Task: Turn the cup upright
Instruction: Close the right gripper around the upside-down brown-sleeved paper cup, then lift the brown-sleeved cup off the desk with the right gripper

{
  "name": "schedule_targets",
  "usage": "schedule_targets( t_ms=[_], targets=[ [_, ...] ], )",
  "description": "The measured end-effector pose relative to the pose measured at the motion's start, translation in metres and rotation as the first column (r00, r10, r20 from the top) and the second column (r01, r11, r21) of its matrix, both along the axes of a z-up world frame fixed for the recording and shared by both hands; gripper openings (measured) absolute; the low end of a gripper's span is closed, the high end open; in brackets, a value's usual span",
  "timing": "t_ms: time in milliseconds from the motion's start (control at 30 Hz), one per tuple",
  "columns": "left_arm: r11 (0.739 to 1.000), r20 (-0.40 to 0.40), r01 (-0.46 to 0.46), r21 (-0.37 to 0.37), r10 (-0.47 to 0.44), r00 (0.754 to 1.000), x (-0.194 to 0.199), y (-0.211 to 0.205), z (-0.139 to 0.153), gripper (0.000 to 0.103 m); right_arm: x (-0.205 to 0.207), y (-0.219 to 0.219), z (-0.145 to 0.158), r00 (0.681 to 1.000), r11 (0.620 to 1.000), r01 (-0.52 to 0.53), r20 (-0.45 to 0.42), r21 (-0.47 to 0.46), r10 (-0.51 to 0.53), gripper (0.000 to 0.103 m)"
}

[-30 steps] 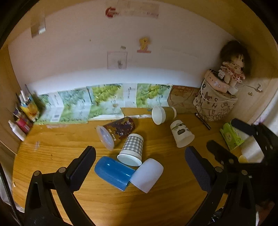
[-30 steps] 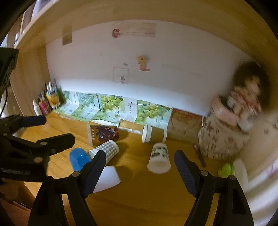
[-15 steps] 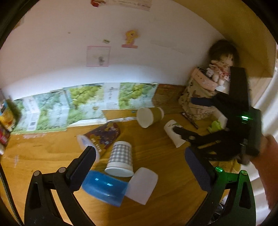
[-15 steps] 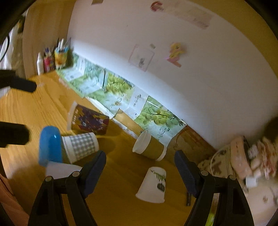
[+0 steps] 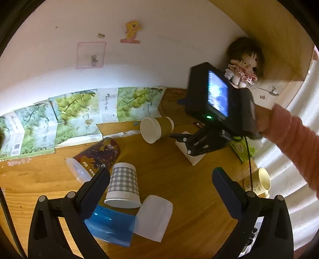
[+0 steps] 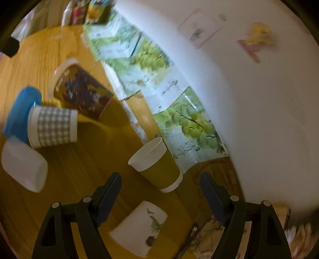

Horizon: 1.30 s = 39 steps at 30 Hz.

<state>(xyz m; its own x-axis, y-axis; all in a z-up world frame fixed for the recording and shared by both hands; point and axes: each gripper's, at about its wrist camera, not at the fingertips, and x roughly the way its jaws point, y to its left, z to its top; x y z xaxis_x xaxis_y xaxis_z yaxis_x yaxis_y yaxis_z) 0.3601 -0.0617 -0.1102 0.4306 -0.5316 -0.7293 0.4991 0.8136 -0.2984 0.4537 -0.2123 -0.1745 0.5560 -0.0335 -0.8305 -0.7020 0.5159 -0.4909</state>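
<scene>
Several cups lie or stand upside down on the wooden desk [image 5: 179, 179]. A white cup with a plant print [image 6: 139, 231] stands upside down, between and just below my right gripper's [image 6: 159, 191] open fingers; in the left wrist view this cup [image 5: 189, 153] is partly hidden by the right gripper [image 5: 191, 141]. An olive-brown paper cup [image 6: 157, 165] [image 5: 156, 128] lies on its side just beyond. A checked cup [image 5: 123, 185] stands upside down near my open, empty left gripper [image 5: 159, 183]. A blue cup [image 5: 111, 225], a white cup [image 5: 153, 217] and a dark printed cup [image 5: 95, 155] lie tipped.
Grape-print papers [image 5: 75, 111] lean along the white back wall. A doll [image 5: 243, 65] sits on a bag in the right corner. A green packet [image 5: 245, 149] and a yellow mug [image 5: 259, 183] are at the right edge. Bottles and pens [image 6: 87, 10] stand far left.
My right gripper has moved forward and down over the plant-print cup, tilting, and now blocks part of the left view. My left gripper has drifted slightly closer to the checked cup.
</scene>
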Motion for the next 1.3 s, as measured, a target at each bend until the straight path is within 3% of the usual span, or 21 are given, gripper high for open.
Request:
schedule_targets(
  t_ms=[333,567,933,1067,1300],
  targets=[
    [1.000,-0.035,0.004,-0.002,-0.004,0.999,0.004,0.000,-0.008,0.102,0.023,0.007,-0.037,0.983,0.980,-0.157,-0.118,-0.126,0.142,0.081],
    [1.000,-0.054,-0.004,-0.014,0.003,0.999,0.009,0.003,-0.011,0.102,0.039,0.009,-0.055,0.967,0.969,-0.199,-0.189,-0.145,0.170,0.081],
    [0.998,-0.092,-0.050,-0.031,0.047,0.995,0.019,0.015,-0.016,0.102,0.065,0.007,-0.077,0.950,0.981,-0.160,-0.286,-0.109,0.123,0.081],
    [0.998,-0.105,-0.057,-0.034,0.053,0.993,0.021,0.015,-0.018,0.102,0.073,0.006,-0.080,0.945,0.988,-0.132,-0.311,-0.082,0.100,0.071],
    [0.997,-0.120,-0.063,-0.049,0.057,0.991,0.021,0.015,-0.018,0.102,0.083,0.009,-0.076,0.946,0.995,-0.081,-0.320,-0.065,0.056,0.069]
  ],
)
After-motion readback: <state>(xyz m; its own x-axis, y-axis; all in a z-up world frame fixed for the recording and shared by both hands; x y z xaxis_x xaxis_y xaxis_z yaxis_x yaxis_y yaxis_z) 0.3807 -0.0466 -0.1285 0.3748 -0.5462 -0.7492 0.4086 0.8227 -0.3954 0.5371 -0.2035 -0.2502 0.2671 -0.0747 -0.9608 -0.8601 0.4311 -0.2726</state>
